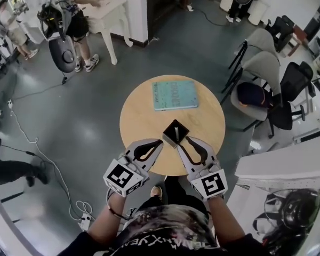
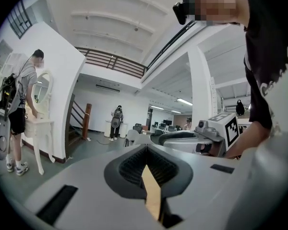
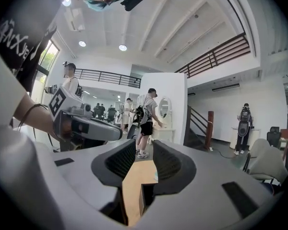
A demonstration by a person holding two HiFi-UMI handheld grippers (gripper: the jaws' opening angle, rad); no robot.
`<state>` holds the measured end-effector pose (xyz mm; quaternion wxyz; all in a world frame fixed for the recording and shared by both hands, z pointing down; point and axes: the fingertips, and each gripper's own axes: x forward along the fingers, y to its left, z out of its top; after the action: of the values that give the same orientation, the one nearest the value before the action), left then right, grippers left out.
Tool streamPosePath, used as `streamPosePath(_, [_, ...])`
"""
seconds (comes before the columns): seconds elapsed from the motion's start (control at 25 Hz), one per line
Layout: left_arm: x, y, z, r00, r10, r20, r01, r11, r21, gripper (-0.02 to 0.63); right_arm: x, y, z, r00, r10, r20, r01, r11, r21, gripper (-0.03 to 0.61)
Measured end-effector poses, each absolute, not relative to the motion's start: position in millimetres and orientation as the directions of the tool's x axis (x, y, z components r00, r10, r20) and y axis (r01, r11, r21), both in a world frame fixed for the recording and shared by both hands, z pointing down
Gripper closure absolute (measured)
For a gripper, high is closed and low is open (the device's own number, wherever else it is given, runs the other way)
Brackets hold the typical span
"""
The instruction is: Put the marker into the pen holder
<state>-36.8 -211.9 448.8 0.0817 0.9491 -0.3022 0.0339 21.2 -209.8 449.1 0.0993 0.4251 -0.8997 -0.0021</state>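
A round wooden bench (image 1: 144,116) stands on a grey floor (image 1: 85,111). A black square pen holder (image 1: 175,134) sits on the near part of the bench. A small pale thing (image 1: 177,128) pokes up inside the pen holder. It may be the marker, but it is too small to tell. No marker lies on the bench top.

The left tool (image 1: 160,142) is just left of the pen holder. Its tips point at the holder's left corner. In the left gripper view, the left tool (image 2: 146,148) has its tips pressed together. There is nothing in it. Only a thin strip of the wooden bench shows through the gap lower down.

The right tool (image 1: 188,139) is just right of the pen holder. In the right gripper view, the right tool (image 3: 144,150) has its tips a little way apart. It holds nothing. The bench and a dark corner of the pen holder (image 3: 145,200) show below the gap.

A blue-green book (image 1: 175,95) lies flat on the far part of the bench, well apart from the pen holder.

To the right of the bench there are grey chairs (image 1: 261,63). A dark cap (image 1: 253,94) sits on one of them. Far to the left, a person (image 1: 74,20) stands by a white table (image 1: 109,9). A white cable (image 1: 26,137) runs over the floor on the left.
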Motion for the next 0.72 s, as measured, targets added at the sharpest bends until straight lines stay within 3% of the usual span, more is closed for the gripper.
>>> streamPosePath(0.72, [-57, -111, 404, 0.84, -0.536, 0.084, -0.543, -0.829, 0.136, 0.592, 1, -93, 399, -0.594, -0.79, 0.15, -0.777, 0.612, 0.147, 0.485])
